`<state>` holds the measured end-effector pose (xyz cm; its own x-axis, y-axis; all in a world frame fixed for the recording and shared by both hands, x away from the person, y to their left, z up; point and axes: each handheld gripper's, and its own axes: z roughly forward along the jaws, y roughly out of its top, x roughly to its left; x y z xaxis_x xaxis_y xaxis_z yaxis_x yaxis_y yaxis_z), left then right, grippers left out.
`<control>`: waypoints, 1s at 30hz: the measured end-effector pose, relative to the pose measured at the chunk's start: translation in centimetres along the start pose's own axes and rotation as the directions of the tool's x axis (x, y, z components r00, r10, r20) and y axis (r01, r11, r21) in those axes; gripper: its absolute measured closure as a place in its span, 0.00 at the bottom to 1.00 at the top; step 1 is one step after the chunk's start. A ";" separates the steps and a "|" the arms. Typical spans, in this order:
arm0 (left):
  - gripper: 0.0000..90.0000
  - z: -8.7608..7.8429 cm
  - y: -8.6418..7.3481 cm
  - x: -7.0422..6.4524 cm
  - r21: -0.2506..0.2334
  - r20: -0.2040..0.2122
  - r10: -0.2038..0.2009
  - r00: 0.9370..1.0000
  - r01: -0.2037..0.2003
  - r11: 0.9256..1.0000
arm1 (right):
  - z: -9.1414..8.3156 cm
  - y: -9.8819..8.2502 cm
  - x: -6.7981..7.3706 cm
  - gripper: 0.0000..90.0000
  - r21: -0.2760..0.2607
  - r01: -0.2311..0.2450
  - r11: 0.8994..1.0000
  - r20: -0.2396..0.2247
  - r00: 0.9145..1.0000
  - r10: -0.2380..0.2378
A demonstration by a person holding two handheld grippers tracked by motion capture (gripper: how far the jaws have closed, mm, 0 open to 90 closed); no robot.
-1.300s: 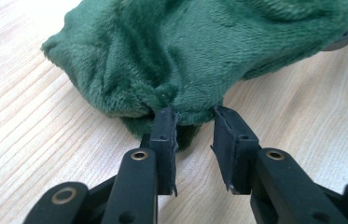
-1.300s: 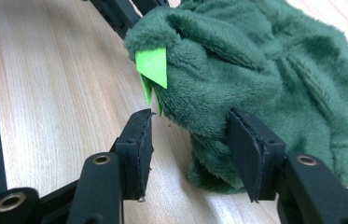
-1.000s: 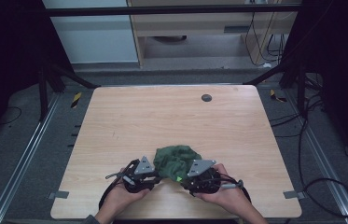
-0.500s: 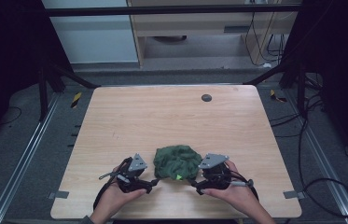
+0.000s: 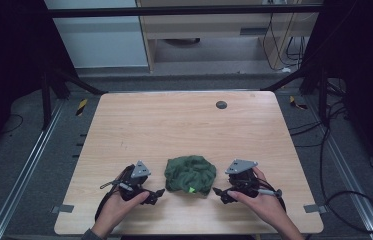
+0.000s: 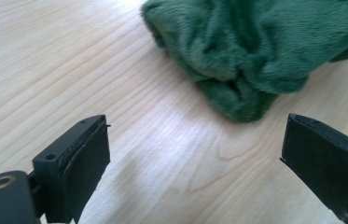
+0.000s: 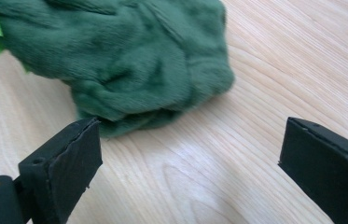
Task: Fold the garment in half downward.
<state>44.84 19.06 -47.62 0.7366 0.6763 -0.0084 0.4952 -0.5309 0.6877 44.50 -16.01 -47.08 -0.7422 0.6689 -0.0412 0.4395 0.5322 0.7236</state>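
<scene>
At the left of the near table edge, the left gripper [image 5: 160, 193] rests low on the wooden table [image 5: 174, 125], its jaws spread wide with nothing between them; they have just been opening. In the left gripper view the bare wood grain lies between the 2 black jaws, and the green cloth [image 6: 265, 51] sits a little beyond them, apart from both pads.

In the middle, near the front edge, the green cloth [image 5: 190, 173] lies bunched in a rounded heap, with a small bright green tag [image 5: 191, 189] at its near side. It touches neither tool.

At the right, the right gripper [image 5: 216, 192] mirrors the other: jaws wide apart, empty, also just opened. In the right gripper view the cloth's [image 7: 115, 60] folded lower edge comes close to the left-hand jaw but is not pinched.

The step in hand looks like a release and a fresh approach to the heap from both sides. To do it well, each tool should probably go for 1 distinct edge or corner rather than the thick middle, since a plush bundle gives several layers at once. Keeping the lower jaw skimming the wood would help slide under a single fold. Both sides should close together, then lift evenly, so the cloth opens out instead of twisting.

A small dark disc [image 5: 221, 104] lies far back on the table, well apart.
</scene>
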 end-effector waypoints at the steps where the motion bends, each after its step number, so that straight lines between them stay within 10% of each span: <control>1: 0.08 0.0 -0.1 0.2 0.003 -0.006 0.002 1.000 -0.002 1.000 | -0.1 -0.1 -0.2 0.06 0.001 -0.006 1.000 0.003 1.000 0.006; 17: 0.08 -0.8 -1.8 5.1 0.017 -0.117 -0.076 0.990 0.078 0.997 | -0.6 -2.1 -3.9 0.07 0.021 -0.091 0.996 0.073 0.993 0.089; 30: 0.08 1.1 -0.8 8.9 0.011 -0.165 -0.111 0.980 0.115 0.993 | 1.3 -1.8 -7.2 0.08 0.020 -0.198 0.980 0.151 0.969 0.193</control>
<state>51.48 24.93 -49.06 0.5909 0.8060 0.0350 0.5815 -0.4556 0.6740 49.72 -21.04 -48.98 -0.5582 0.8297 -0.0044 0.5877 0.3991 0.7038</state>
